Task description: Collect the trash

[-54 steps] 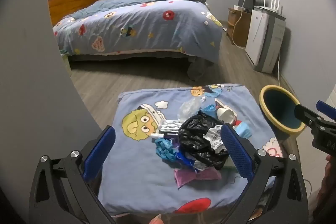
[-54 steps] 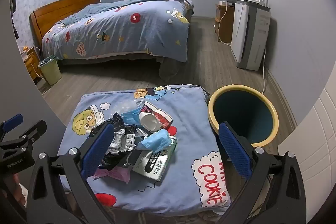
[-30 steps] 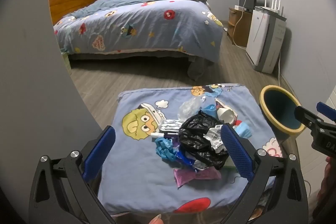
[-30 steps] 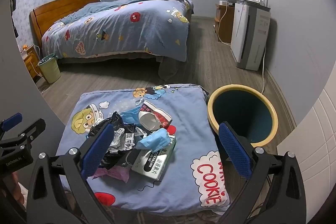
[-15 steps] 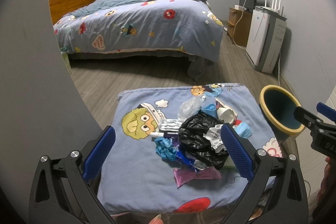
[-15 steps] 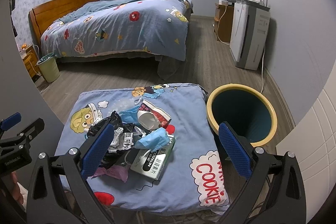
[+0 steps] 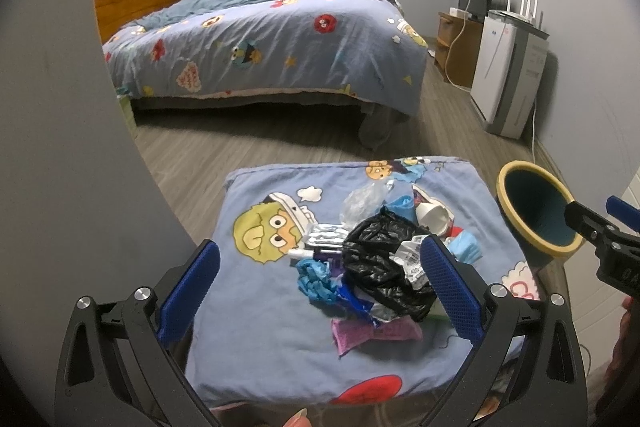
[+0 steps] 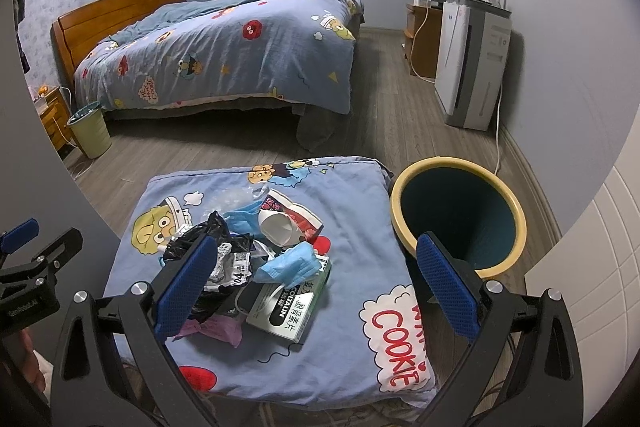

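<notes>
Both jaws gaped wide, empty, above the trash pile point(image 8: 256, 251) on the cushion point(image 8: 348, 211); bin point(image 8: 458, 217) just beside. I'd pinch the face mask point(image 8: 288, 263) w/ right gripper point(image 8: 316, 279) first.

Black gripper point(image 7: 320, 287) frames, blue textured pads point(image 7: 188, 291), silver screws.
</notes>
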`<state>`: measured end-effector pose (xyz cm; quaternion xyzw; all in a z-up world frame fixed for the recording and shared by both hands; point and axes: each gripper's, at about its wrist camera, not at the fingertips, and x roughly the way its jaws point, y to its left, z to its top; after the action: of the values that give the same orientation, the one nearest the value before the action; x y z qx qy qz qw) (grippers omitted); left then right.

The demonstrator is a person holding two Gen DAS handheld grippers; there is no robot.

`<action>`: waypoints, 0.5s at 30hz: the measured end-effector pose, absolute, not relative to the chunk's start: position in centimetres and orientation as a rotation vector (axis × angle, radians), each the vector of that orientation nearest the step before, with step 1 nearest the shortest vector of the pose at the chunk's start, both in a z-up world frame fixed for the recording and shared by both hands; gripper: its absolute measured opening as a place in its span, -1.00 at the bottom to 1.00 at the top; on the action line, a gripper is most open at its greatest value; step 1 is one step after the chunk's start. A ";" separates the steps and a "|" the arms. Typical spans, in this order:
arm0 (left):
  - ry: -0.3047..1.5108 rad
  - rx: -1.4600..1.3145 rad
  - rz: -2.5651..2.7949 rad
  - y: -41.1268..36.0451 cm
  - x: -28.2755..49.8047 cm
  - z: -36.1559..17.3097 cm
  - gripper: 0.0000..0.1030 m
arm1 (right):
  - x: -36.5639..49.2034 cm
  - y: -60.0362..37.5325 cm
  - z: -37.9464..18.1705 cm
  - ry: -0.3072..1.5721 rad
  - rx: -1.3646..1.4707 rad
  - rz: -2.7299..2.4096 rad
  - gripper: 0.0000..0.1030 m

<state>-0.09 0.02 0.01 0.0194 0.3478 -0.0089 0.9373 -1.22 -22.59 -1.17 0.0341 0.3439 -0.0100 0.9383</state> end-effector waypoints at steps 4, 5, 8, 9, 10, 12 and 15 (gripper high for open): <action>0.712 0.040 -0.017 0.4 -0.1 -0.6 0.93 | -1.2 -22.6 -1.2 0.704 0.070 -0.020 0.90; 0.713 0.041 -0.018 0.5 -0.2 -0.7 0.93 | -1.2 -22.5 -1.2 0.703 0.069 -0.020 0.90; 0.711 0.040 -0.017 0.4 -0.1 -0.6 0.93 | -1.2 -22.6 -1.2 0.703 0.068 -0.020 0.90; 0.711 0.040 -0.017 0.4 -0.1 -0.6 0.93 | -1.2 -22.5 -1.2 0.703 0.069 -0.020 0.90; 0.712 0.039 -0.018 0.4 -0.1 -0.6 0.93 | -1.2 -22.6 -1.2 0.704 0.069 -0.020 0.90; 0.714 0.038 -0.018 0.4 -0.1 -0.6 0.93 | -1.2 -22.5 -1.2 0.704 0.069 -0.020 0.90; 0.715 0.042 -0.014 0.6 0.0 -1.2 0.93 | -1.2 -22.5 -1.3 0.703 0.068 -0.020 0.90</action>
<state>0.02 0.60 -1.21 0.0206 0.3500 -0.0067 0.9365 -1.16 -22.54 -1.26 0.0333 0.3444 -0.0098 0.9382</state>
